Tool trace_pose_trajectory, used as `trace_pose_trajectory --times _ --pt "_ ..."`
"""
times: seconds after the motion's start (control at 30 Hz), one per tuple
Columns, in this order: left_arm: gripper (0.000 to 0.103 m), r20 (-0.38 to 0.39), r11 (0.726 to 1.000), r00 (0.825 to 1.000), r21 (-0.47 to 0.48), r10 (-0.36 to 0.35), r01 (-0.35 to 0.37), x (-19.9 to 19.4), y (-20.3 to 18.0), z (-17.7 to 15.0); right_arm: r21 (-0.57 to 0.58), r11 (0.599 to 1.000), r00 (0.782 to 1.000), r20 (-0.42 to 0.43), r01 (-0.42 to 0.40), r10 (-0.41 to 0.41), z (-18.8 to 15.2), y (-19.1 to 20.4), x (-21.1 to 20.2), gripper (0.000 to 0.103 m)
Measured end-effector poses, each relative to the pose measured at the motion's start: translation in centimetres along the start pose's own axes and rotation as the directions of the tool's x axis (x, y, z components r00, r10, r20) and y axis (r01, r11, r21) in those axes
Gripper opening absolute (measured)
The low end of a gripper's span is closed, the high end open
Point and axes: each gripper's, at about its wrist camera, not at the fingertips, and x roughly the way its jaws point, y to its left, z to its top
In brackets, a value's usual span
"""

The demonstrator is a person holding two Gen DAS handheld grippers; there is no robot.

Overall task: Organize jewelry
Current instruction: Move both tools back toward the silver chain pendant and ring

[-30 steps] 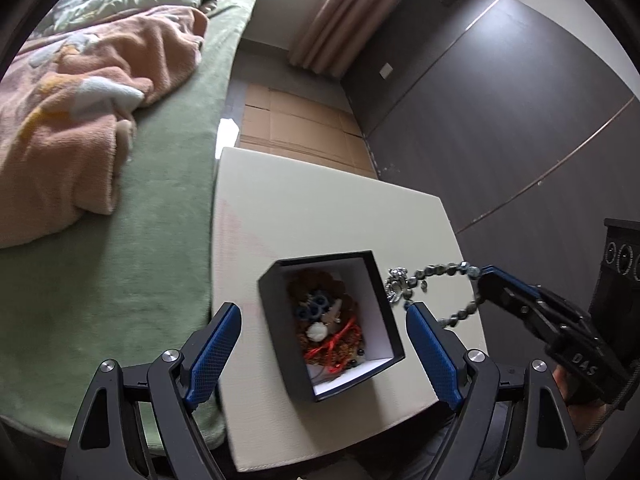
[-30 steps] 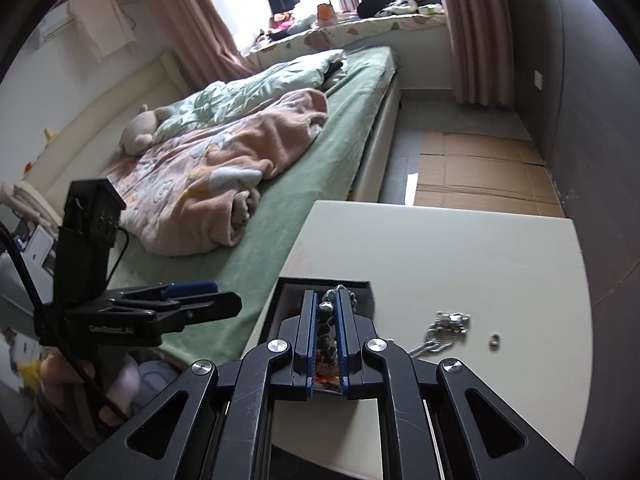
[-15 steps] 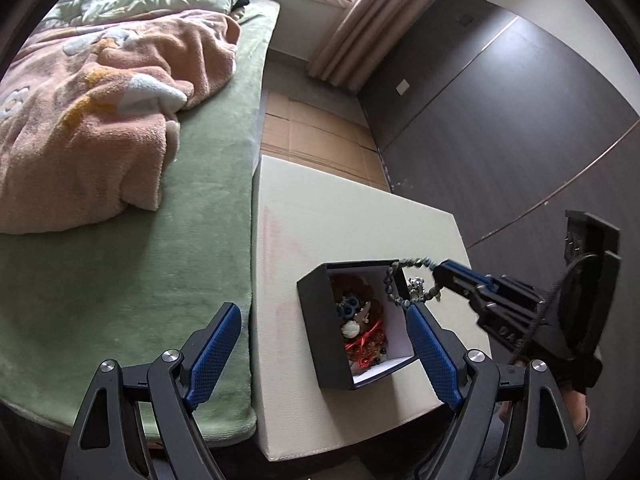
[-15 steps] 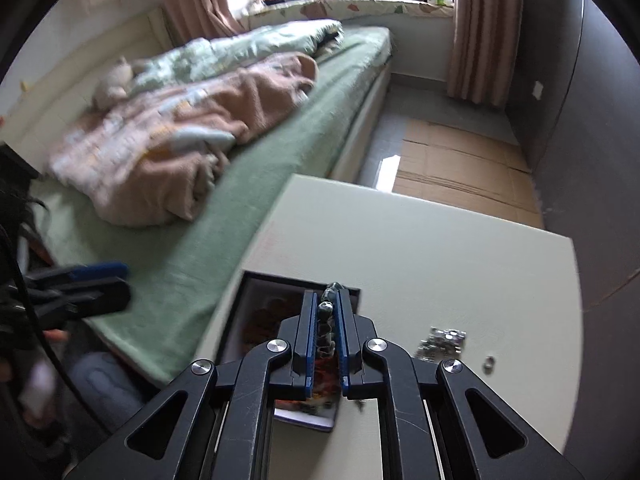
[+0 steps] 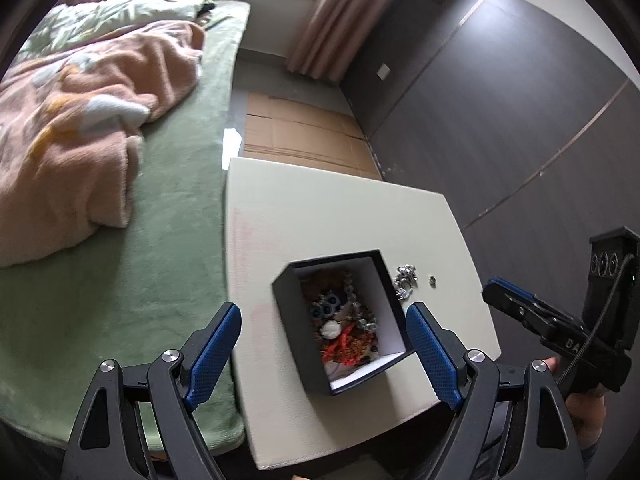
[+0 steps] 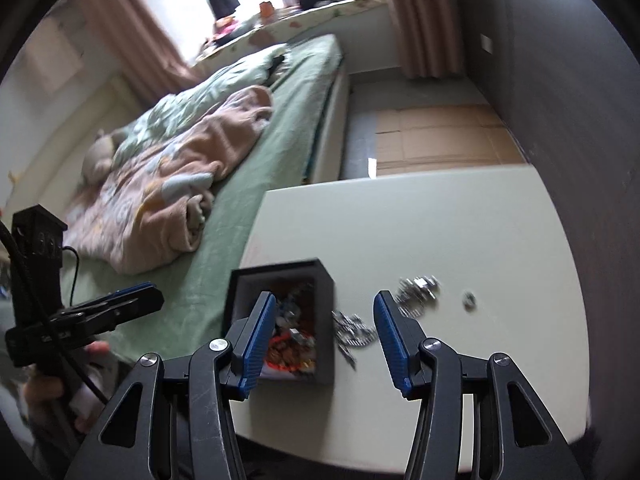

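A black box with a white inside [image 5: 288, 292] [image 6: 324, 280] stands on the pale table [image 5: 320, 216] [image 6: 440, 232], full of mixed jewelry. A grey bead bracelet [image 5: 356, 304] lies in the box on top of the pile. A silver chain [image 5: 405, 280] [image 6: 416, 292] and a small ring [image 5: 432, 279] [image 6: 468, 300] lie on the table right of the box. My left gripper [image 5: 324, 352] is open and empty, held in front of the box. My right gripper [image 6: 324, 340] is open and empty over the box's right wall; it also shows in the left wrist view [image 5: 516, 304].
A bed with a green cover [image 5: 120, 272] and a pink blanket [image 5: 80, 128] runs along the table's left side. Flattened cardboard [image 5: 300, 132] lies on the floor beyond the table. A dark wall [image 5: 500, 120] stands to the right.
The right gripper opened and dropped the grey bead bracelet into the box, then drew back to the right. The left gripper stayed open.
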Motion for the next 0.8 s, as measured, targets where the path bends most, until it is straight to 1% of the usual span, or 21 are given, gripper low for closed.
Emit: trace_pose_trajectory --times 0.07,0.1,0.13,0.17,0.23,0.27,0.3,0.33,0.37,0.4,0.5,0.6,0.7,0.8 --pt "0.085 -0.005 1.0 1.0 0.029 -0.002 0.002 0.4 -1.1 0.1 0.026 1.0 1.0 0.013 0.012 -0.013 -0.8 -0.8 -0.7 0.052" --pt "0.085 -0.014 0.999 1.0 0.046 -0.005 0.005 0.7 -1.8 0.2 0.039 0.999 1.0 0.021 0.018 -0.019 -1.2 -1.2 -1.1 0.054" --pt "0.085 -0.027 0.998 1.0 0.057 -0.008 0.009 1.0 -2.2 0.3 0.056 0.998 0.999 0.03 0.02 -0.022 -1.6 -1.8 -1.5 0.062" --pt "0.085 -0.049 0.997 0.999 0.071 -0.012 0.015 1.4 -3.0 0.4 0.07 0.997 0.999 0.037 0.02 -0.023 -1.9 -2.1 -1.8 0.067" --pt "0.085 -0.066 0.994 0.998 0.102 -0.02 0.026 1.8 -4.5 0.6 0.096 0.995 0.999 0.047 0.021 -0.026 -2.5 -3.2 -2.2 0.082" --pt "0.086 -0.062 0.993 0.998 0.115 -0.023 0.03 1.8 -5.1 0.6 0.107 0.994 0.998 0.049 0.021 -0.026 -2.7 -3.6 -2.3 0.085" --pt "0.088 -0.055 0.991 0.998 0.129 -0.026 0.033 1.8 -5.8 0.6 0.126 0.992 0.998 0.054 0.02 -0.027 -2.8 -4.3 -2.5 0.09" --pt "0.098 -0.049 0.989 0.998 0.141 -0.03 0.036 1.9 -6.4 0.6 0.14 0.99 0.998 0.061 0.018 -0.026 -2.9 -4.8 -2.7 0.097" --pt "0.103 -0.042 0.988 0.998 0.147 -0.036 0.042 1.9 -6.8 0.7 0.153 0.988 0.997 0.069 0.012 -0.023 -3.0 -5.3 -2.9 0.101" --pt "0.103 -0.035 0.987 0.998 0.152 -0.044 0.049 1.9 -7.2 0.7 0.166 0.986 0.996 0.081 0.008 -0.021 -3.1 -5.8 -3.2 0.103" --pt "0.103 -0.031 0.984 0.998 0.17 -0.055 0.059 2.1 -8.4 0.8 0.187 0.982 0.993 0.11 0.013 -0.034 -3.6 -7.2 -4.2 0.103" --pt "0.103 -0.019 0.979 0.998 0.196 -0.052 0.054 2.4 -9.6 0.9 0.209 0.978 0.989 0.138 0.02 -0.05 -4.0 -8.4 -5.0 0.103" --pt "0.103 -0.023 0.974 0.999 0.221 -0.049 0.052 2.6 -10.8 1.1 0.242 0.97 0.983 0.175 0.015 -0.059 -4.4 -9.9 -5.6 0.103" --pt "0.103 -0.009 0.96 0.999 0.277 -0.036 0.037 2.6 -12.5 1.1 0.261 0.965 0.972 0.223 0.016 -0.077 -5.0 -11.3 -6.3 0.103"
